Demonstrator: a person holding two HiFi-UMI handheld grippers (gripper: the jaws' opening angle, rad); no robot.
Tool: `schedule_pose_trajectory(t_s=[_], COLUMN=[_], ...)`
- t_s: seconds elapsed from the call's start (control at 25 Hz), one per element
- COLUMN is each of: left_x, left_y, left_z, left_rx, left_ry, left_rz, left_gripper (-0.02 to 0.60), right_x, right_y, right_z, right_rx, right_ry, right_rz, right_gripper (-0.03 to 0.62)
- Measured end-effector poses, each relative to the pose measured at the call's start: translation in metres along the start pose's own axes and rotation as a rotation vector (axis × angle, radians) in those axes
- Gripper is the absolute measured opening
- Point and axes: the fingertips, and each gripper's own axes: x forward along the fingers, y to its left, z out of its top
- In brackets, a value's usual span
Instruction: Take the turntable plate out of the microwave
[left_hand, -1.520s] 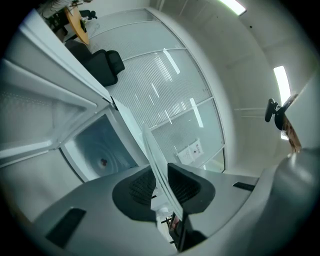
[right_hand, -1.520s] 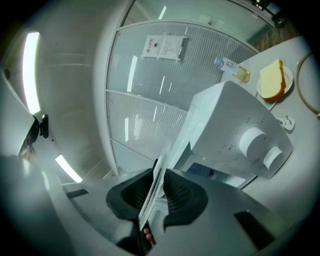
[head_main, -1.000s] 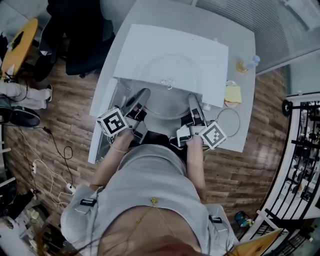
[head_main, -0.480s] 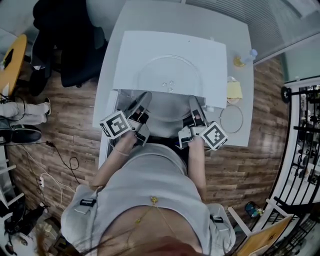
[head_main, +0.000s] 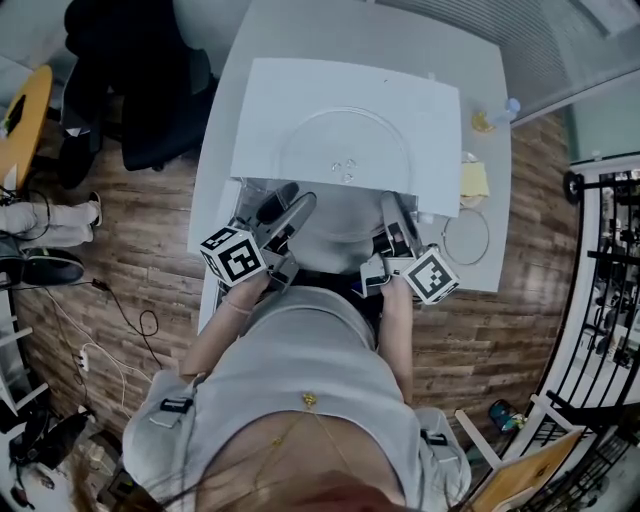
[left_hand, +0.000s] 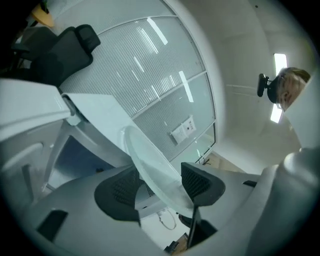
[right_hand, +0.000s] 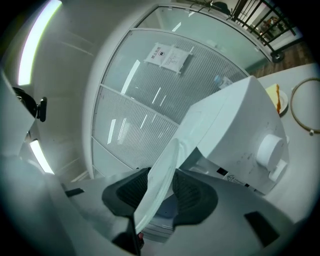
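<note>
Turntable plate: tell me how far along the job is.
Done: the plate is out of the cavity and appears to lie on top of the microwave, its near rim past the front edge. In hand: the left gripper and right gripper are opening, with the rim between their jaws. Left: draw both grippers clear of the rim.

Pale tabletop (head_main: 330, 25), white microwave (head_main: 300, 100) parked across most of it. Down the right edge you've got a small bottle (head_main: 500, 112) near the far corner, a little dish with something yellow (head_main: 474, 185), then a thin ring (head_main: 482, 238) toward the near corner.
</note>
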Motion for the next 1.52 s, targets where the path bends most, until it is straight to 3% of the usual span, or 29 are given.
schedule_pose_trajectory(t_s=[0.16,0.28,0.48,0.6,0.8,1.0,1.28,1.52], left_x=[-0.015,-0.026,-0.039,-0.039,-0.037,-0.032,-0.029,-0.026], left_y=[0.002,-0.007,-0.015,-0.016,-0.016,-0.019,-0.022,-0.019], left_z=[-0.007,-0.017,-0.029,-0.037,-0.041,-0.043,-0.046,-0.049], left_rx=[0.139,0.231,0.57,0.693,0.655,0.71,0.7,0.701], left_ry=[0.054,0.115,0.131,0.139,0.117,0.124,0.113,0.123], left_rz=[0.045,0.036,0.137,0.194,0.189,0.194,0.192,0.217], left_gripper=[0.29,0.301,0.319,0.334,0.336,0.336,0.336,0.336], right_x=[0.0,-0.001,0.0,-0.001,-0.006,-0.013,-0.034,-0.032], right_y=[0.001,-0.003,-0.005,-0.002,-0.002,-0.002,0.012,0.008], right_z=[-0.005,-0.009,-0.014,-0.016,-0.022,-0.026,-0.047,-0.048], right_rx=[-0.041,-0.079,-0.121,-0.156,-0.275,-0.351,-0.621,-0.664], right_ry=[0.025,0.054,0.076,0.097,0.154,0.176,0.277,0.275], right_rz=[-0.002,-0.031,-0.039,-0.021,-0.011,-0.012,0.065,0.038], right_gripper=[0.197,0.238,0.253,0.27,0.285,0.288,0.31,0.311])
